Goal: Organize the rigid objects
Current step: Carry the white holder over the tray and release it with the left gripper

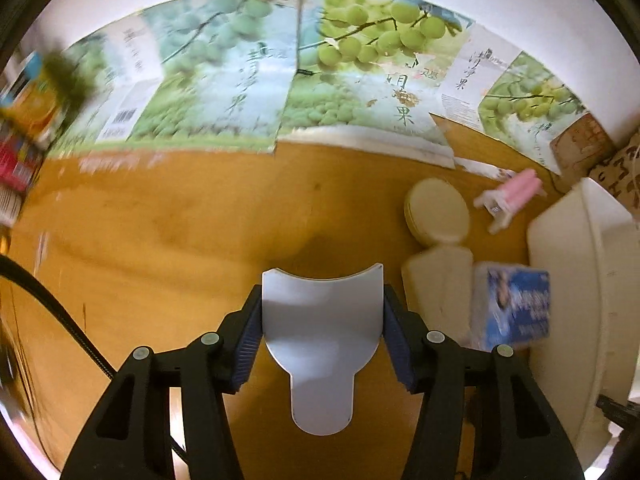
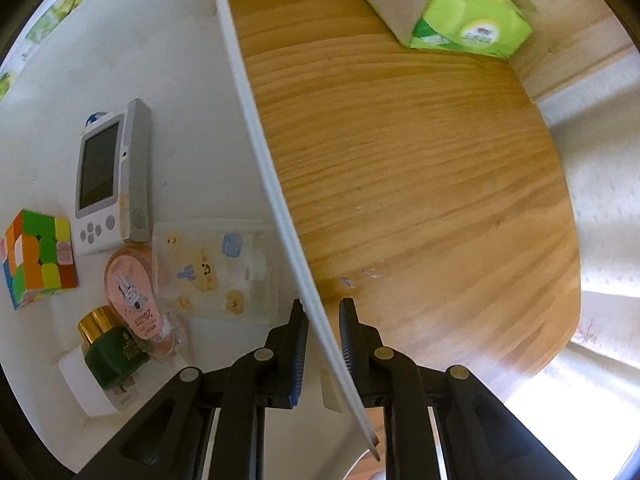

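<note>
- The left gripper (image 1: pixel 322 344) is clamped on a flat grey scoop-shaped piece (image 1: pixel 322 336), its pads pressed against both edges, and it hangs above the bare wooden worktop (image 1: pixel 160 240).
- The right gripper (image 2: pixel 323 350) points straight down and is closed on the thin rim of the white bin (image 2: pixel 256 148), one pad on each side of the wall, seemingly to steady it.
- Inside the bin, left of that rim, already lie a handheld game console (image 2: pixel 106 176), a colour cube (image 2: pixel 38 256), a clear case with cartoon stickers (image 2: pixel 216 268), a pink tape roll (image 2: pixel 134 300), a green bottle with a gold cap (image 2: pixel 110 346) and a white block (image 2: pixel 86 384) under it.
- In the left wrist view, outside the bin there remain on the worktop a round cream tin (image 1: pixel 438 210), a pink and white toy (image 1: pixel 510 196), a cream block (image 1: pixel 438 292) and a blue box (image 1: pixel 514 306), the last two just beside the bin wall.
- On the bin's far side from the left gripper sits a green tissue pack (image 2: pixel 460 8), soft and probably not part of the job.
- I judge the sorting past halfway: the grey piece needs carrying to the bin, then those four.
</note>
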Motion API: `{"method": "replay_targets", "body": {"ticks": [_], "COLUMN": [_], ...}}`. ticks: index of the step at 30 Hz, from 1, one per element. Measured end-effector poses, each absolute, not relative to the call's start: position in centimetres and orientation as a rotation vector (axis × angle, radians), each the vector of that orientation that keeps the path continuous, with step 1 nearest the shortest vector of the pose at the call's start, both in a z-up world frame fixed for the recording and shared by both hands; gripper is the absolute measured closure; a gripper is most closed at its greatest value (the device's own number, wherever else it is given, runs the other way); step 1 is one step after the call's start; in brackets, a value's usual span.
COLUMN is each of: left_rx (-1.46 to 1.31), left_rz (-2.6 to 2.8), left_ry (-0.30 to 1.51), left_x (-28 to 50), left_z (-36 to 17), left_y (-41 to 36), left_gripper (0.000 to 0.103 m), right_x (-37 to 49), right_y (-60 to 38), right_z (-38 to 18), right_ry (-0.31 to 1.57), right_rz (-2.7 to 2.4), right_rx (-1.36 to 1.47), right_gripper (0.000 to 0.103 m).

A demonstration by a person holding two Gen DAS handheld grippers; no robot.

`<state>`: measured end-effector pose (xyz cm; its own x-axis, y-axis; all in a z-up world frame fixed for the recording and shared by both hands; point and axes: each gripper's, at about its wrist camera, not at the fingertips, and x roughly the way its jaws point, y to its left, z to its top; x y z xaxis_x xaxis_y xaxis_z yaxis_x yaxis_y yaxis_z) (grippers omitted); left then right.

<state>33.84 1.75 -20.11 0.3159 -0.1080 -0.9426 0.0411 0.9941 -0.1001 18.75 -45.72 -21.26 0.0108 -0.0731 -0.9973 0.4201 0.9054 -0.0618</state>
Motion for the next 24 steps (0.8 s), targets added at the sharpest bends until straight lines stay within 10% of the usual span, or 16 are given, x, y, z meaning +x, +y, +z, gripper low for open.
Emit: {"method": "replay_targets", "body": {"ticks": [24], "left_rx": [-0.198], "left_rz": [-0.178], "left_ry": [0.855], "left_x": [19.0], "left_z": [-8.3], "left_y": [-3.8], "left_gripper": [0.045], "right_x": [15.6], "right_y": [-45.0], "right_z": [-21.0], "right_ry": [1.469], "right_rz": [-0.119], "right_rx": [0.189], "right_gripper": [0.087]}}
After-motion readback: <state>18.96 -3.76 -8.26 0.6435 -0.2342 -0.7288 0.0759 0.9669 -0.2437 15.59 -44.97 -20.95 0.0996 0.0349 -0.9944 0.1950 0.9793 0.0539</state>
